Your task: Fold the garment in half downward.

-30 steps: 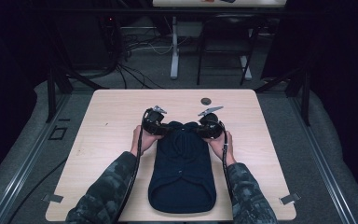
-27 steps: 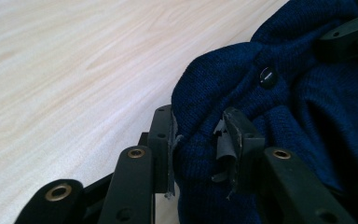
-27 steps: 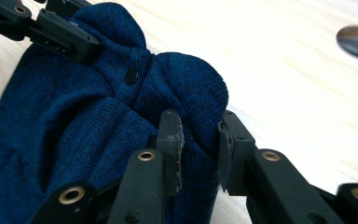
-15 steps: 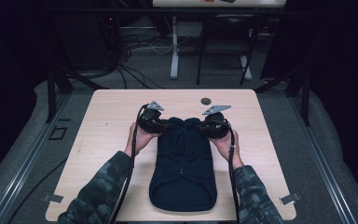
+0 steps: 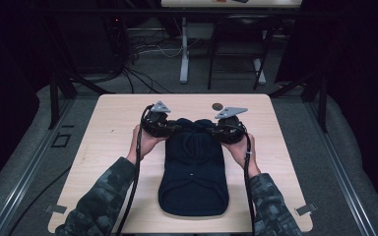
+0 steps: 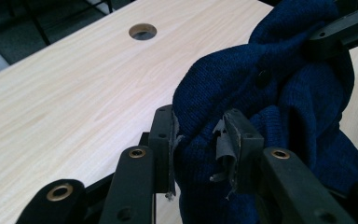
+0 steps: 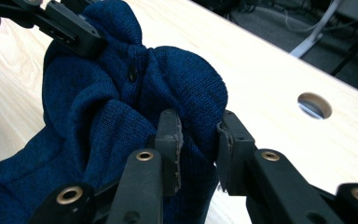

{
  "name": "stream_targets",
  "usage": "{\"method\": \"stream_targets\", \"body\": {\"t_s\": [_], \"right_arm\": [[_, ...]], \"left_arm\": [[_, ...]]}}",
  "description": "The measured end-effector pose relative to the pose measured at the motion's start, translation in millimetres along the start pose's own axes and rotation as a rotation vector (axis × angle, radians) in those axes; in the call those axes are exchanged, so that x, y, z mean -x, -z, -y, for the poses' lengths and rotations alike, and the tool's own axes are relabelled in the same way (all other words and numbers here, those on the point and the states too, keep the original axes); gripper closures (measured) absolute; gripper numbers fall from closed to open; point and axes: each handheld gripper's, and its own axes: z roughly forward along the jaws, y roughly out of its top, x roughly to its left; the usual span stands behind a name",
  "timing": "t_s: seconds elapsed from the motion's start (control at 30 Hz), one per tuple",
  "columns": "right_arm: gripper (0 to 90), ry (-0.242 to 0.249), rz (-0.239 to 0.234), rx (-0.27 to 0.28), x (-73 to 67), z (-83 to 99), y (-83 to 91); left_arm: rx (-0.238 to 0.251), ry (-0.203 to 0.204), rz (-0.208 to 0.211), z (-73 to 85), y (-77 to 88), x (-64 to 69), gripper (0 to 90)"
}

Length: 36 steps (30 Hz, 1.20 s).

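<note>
A: High view first: the dark blue knitted garment [image 5: 193, 172] lies lengthwise on the table [image 5: 113, 113], its far end gathered between the left gripper [image 5: 171, 129] and the right gripper [image 5: 215, 131], its near end flat toward the person.

B: And the grips themselves?

A: Left gripper view shows that tool's jaws clamped on a fold of the knit [image 6: 261, 116]; the fabric bunches out to its right, toward the other tool. Right gripper view shows the same: jaws pinched on a bulge of the wool [image 7: 121, 102], the cloth running off to its left. A small button [image 7: 132, 72] sits on the ridge between the two.

B: So each has a corner of the far edge.

A: Seems so. I'd judge the step is lifting that edge, to fold it or spread it.

B: How to do it well?

A: Keep both pinches firm, raise the two tools evenly, and draw them apart so the bunch between them pulls flat. The table's round hole [image 7: 314, 104], beyond the right tool, shouldn't matter.
</note>
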Motion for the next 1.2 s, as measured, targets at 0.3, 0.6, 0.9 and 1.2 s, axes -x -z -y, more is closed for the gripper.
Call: {"method": "stream_targets", "body": {"t_s": [0.3, 0.6, 0.9, 1.2], "right_arm": [[72.0, 0.024, 0.029, 0.043, -2.3, -3.7, 7.1], [72.1, 0.026, 0.051, 0.087, -5.1, -5.2, 13.8], [72.3, 0.066, 0.093, 0.109, -8.8, -8.3, 18.8], [72.2, 0.03, 0.061, 0.133, -3.4, -11.4, 27.4]], "left_arm": [[0.009, -0.024, 0.001, -10.3, 9.7, 1.8, 68.5], [0.041, -0.019, 0.006, -13.4, 15.8, 3.8, 68.3], [0.067, -0.056, -0.012, -19.7, 23.7, 9.5, 69.0], [0.091, -0.086, -0.021, -27.6, 29.2, 14.3, 69.5]]}}
